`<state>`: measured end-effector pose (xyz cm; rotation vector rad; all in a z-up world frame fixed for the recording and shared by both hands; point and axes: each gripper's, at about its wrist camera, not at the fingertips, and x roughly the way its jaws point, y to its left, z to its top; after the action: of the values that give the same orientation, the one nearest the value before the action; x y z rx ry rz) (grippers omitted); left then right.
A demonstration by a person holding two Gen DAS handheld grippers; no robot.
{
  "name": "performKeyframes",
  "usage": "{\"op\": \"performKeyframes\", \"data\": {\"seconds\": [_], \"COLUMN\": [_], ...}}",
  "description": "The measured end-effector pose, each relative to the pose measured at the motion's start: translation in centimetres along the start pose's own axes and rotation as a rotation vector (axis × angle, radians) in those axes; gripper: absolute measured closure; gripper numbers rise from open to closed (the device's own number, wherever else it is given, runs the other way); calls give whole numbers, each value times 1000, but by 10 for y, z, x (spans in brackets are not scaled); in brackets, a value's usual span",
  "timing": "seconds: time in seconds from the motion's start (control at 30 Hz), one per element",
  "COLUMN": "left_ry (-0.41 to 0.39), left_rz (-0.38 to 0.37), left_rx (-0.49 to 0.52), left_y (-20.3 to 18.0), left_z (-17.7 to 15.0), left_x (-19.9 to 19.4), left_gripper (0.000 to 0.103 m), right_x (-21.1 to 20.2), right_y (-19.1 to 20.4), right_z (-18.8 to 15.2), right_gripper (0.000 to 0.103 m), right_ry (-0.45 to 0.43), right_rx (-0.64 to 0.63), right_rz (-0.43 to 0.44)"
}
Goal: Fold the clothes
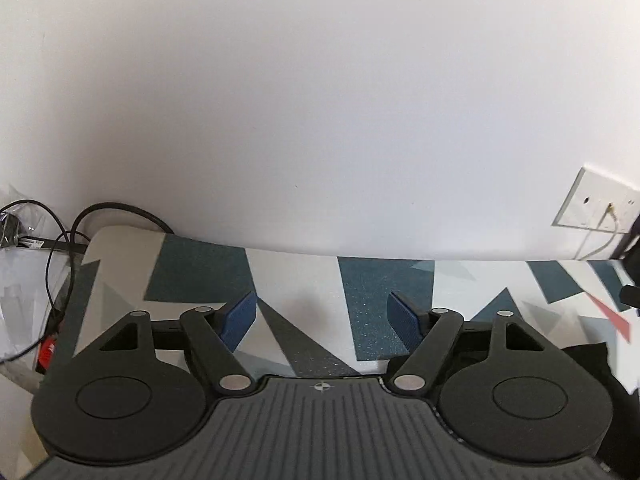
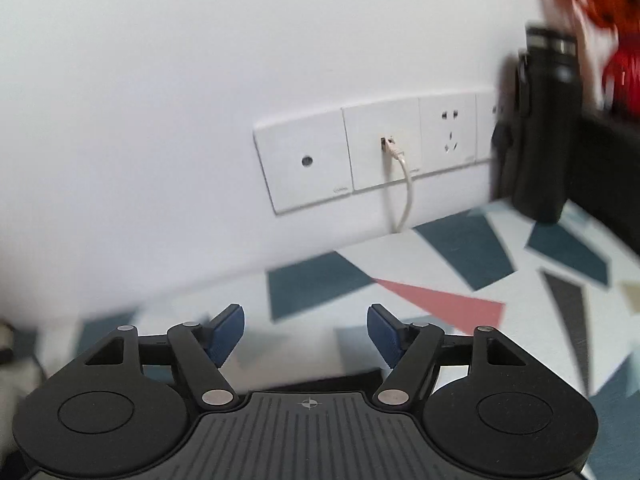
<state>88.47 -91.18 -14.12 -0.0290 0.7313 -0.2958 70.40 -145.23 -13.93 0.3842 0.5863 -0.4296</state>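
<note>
Black garment [image 1: 588,364] lies crumpled (mostly hidden) at right edge.

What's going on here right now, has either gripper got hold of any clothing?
No. The left gripper and the right gripper are both open and empty, held above the patterned cloth on the table by the wall. A dark garment lies at the lower right of the left view, untouched. Folding hasn't visibly begun. The right view is blurred.

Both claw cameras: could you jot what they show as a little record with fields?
left claw: open, empty
right claw: open, empty
surface: patterned cloth with teal, grey and red shapes
dark garment: at the left view's right edge
wall: socket panel, white cable plugged in
black bottle-like object: standing, blurred
</note>
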Motion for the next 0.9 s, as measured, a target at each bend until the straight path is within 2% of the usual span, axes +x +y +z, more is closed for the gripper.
{"op": "performKeyframes", "data": {"seconds": [0.1, 0.2, 0.27, 0.3, 0.37, 0.43, 0.53, 0.63, 0.7, 0.73, 0.9], "left_ry": [39, 136, 181, 193, 206, 227, 298, 344, 308, 314, 337], "left_rz": [24, -12, -32, -34, -29, -13, -26, 0, 7, 4, 9], "left_rx": [49, 56, 39, 30, 8, -35, -89, -52, -2, 7, -42], "left_y": [14, 36, 49, 53, 61, 70, 79, 73, 67, 64, 67], "left_z": [-19, -51, -70, -78, -92, -100, -115, -132, -136, -136, -133], "left_x": [-14, -29, -42, -49, -63, -68, -66, -59, -63, -62, -55], "left_gripper": [18, 18, 17, 13, 2, 1, 1, 0, 0, 0, 0], "right_x": [-7, -18, -32, -39, -53, -65, -63, -59, -56, -55, -49], "right_y": [-12, -30, -45, -54, -66, -72, -67, -61, -57, -55, -45], "right_z": [-3, -24, -38, -46, -58, -70, -79, -88, -94, -97, -108], "right_gripper": [29, 25, 18, 15, 1, 1, 1, 1, 1, 1, 1], "right_ry": [32, 102, 137, 152, 186, 222, 228, 228, 227, 227, 213], "right_rx": [10, 13, 63, 93, 156, 173, 108, 41, -3, -25, -113], "right_rz": [41, 60, 73, 80, 103, 113, 82, 49, 27, 16, -34]}}
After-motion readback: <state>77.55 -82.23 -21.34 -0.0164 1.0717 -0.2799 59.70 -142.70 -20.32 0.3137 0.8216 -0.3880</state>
